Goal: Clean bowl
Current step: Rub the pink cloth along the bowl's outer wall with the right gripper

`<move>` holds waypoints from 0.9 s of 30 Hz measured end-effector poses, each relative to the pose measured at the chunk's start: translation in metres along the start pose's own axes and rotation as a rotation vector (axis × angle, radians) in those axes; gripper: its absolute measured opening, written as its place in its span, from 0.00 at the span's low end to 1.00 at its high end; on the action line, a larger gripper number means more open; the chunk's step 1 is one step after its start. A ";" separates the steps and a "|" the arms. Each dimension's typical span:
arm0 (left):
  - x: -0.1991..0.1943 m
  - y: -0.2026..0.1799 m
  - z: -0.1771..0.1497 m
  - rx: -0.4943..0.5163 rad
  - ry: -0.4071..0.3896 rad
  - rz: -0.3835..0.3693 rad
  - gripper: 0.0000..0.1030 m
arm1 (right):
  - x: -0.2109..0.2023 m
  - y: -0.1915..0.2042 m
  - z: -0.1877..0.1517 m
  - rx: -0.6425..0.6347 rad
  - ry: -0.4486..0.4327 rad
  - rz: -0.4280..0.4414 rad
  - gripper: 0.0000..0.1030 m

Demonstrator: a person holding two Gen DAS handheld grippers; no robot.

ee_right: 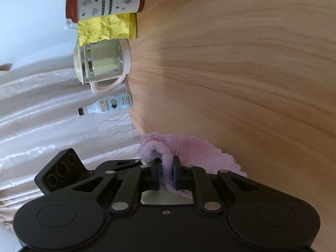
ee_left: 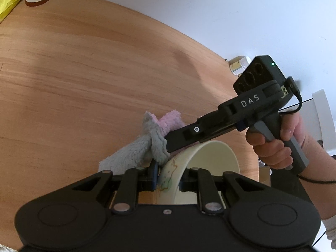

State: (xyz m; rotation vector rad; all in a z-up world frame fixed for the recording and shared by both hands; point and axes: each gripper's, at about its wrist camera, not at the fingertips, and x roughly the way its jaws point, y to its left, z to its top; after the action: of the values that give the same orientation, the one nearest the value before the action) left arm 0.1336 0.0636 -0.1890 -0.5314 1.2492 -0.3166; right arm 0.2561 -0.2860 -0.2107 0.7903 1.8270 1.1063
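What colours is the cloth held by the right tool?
Pink on one side, grey on the other cloth; the left wrist view shows both best.

One bowl (ee_left: 212, 163), one cloth (ee_right: 189, 153), two bottles (ee_right: 107, 106).

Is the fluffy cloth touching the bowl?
Touching. In the left wrist view the cloth, held by the right gripper, presses on the rim of the bowl.
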 end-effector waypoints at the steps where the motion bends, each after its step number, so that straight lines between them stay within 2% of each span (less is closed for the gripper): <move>1: 0.000 0.001 0.000 -0.003 -0.004 -0.001 0.16 | -0.003 0.000 -0.003 -0.001 -0.021 0.001 0.13; 9: -0.005 0.006 0.000 -0.026 -0.035 -0.006 0.16 | -0.029 0.016 -0.024 -0.049 -0.182 0.031 0.13; 14: -0.010 0.008 -0.001 -0.041 -0.053 -0.012 0.16 | -0.042 0.028 -0.044 -0.093 -0.302 0.007 0.13; 17: -0.013 0.009 -0.001 -0.049 -0.064 -0.015 0.16 | -0.046 0.025 -0.051 -0.086 -0.337 0.017 0.13; 21: -0.017 0.011 -0.002 -0.061 -0.079 -0.020 0.16 | -0.047 0.016 -0.060 -0.054 -0.376 0.050 0.13; 26: -0.020 0.016 -0.004 -0.097 -0.099 -0.027 0.16 | -0.042 -0.009 -0.067 0.044 -0.421 0.094 0.13; 27: -0.020 0.017 -0.005 -0.105 -0.102 -0.029 0.16 | -0.039 -0.021 -0.070 0.100 -0.447 0.131 0.13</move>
State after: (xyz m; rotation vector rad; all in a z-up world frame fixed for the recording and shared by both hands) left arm 0.1221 0.0868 -0.1827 -0.6487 1.1644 -0.2455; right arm 0.2099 -0.3534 -0.1985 1.1298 1.4756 0.8378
